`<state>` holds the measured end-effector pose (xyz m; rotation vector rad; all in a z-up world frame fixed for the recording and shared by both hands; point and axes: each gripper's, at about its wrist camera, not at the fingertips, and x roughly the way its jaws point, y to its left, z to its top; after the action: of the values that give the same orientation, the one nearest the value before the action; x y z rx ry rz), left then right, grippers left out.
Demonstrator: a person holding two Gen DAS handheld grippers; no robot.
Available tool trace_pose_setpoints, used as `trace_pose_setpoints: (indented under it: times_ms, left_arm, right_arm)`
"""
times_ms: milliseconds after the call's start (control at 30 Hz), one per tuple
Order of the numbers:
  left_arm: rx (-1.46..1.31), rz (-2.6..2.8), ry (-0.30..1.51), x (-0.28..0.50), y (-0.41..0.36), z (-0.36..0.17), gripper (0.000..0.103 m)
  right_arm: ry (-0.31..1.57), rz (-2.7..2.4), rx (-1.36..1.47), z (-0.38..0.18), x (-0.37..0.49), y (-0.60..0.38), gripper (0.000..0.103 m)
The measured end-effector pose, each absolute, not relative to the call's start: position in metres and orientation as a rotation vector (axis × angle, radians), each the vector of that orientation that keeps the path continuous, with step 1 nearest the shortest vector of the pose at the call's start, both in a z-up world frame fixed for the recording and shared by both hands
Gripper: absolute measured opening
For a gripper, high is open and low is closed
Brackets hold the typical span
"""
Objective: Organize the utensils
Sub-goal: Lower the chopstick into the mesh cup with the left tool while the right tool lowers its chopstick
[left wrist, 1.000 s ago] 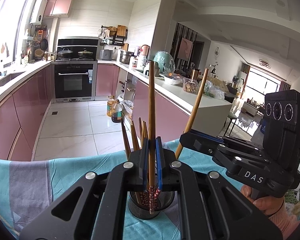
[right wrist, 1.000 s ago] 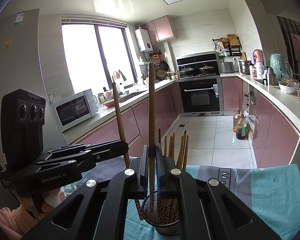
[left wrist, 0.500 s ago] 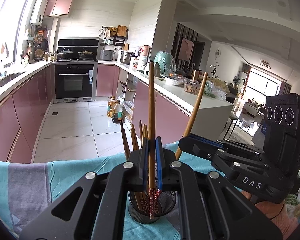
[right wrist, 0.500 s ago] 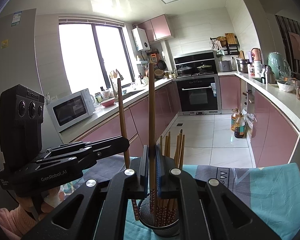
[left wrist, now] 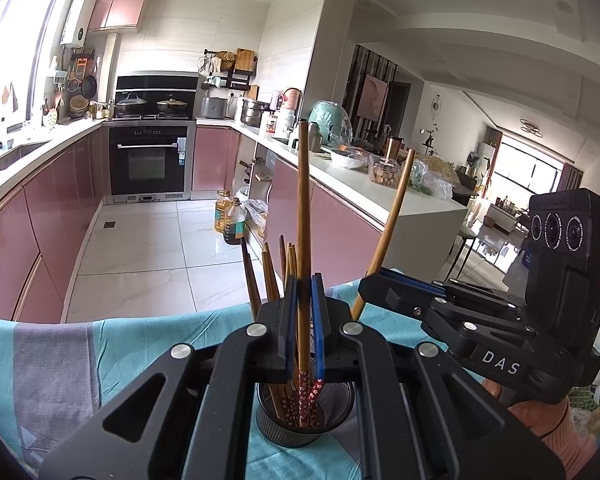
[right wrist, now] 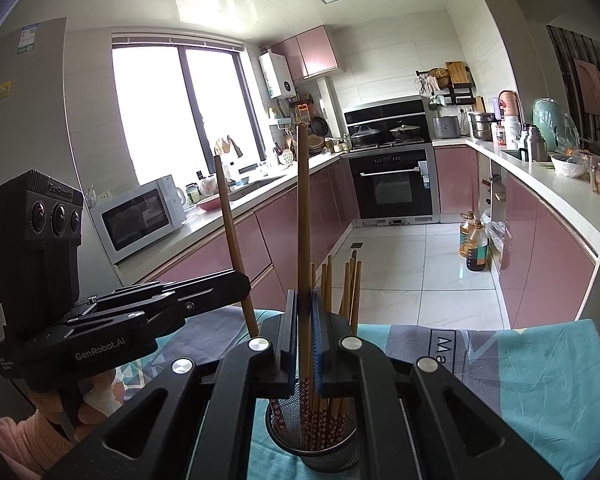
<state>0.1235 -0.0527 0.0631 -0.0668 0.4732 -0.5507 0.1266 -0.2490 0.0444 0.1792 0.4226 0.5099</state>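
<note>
Left wrist view shows my left tongs (left wrist: 303, 316) clamped on one long chopstick (left wrist: 302, 216), held nearly upright with its patterned lower end already down inside the black mesh cup (left wrist: 306, 420) at 6 o'clock. At 3 o'clock my right tongs (left wrist: 374, 280) pinch a second chopstick (left wrist: 392, 216) that leans toward 1 o'clock. From the right wrist view the same pair reads the other way round: my right tongs (right wrist: 303, 316) grip their chopstick (right wrist: 303, 216) over the mesh cup (right wrist: 316, 440), and my left tongs (right wrist: 242, 282) sit at 9 o'clock, closed on theirs (right wrist: 230, 236).

I judge the job well advanced. A cluster of shorter-looking chopsticks (right wrist: 342, 280) already stands in the cup, so much of the sorting seems done. What is left, as far as I can see, is to let these two go so they settle with the rest. No loose utensils show on the cloth (left wrist: 80, 352) over the counter, though my own tongs hide much of it.

Little stands in the way. The standing chopsticks crowd the cup at 12 o'clock, and my two tongs are close together, so they could knock each other or tip the light cup. Oil bottles (left wrist: 230, 220) on the floor and the oven (left wrist: 150, 162) stand well apart.
</note>
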Motion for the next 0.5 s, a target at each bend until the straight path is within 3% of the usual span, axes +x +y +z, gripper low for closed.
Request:
trace_pose_setpoints:
  times_ms: [500]
  left_arm:
    - [-0.047,-0.547,0.493,0.128,-0.058,0.053,0.007]
  right_arm:
    - [0.460,0.493,0.181,0.033,0.133,-0.243,0.006]
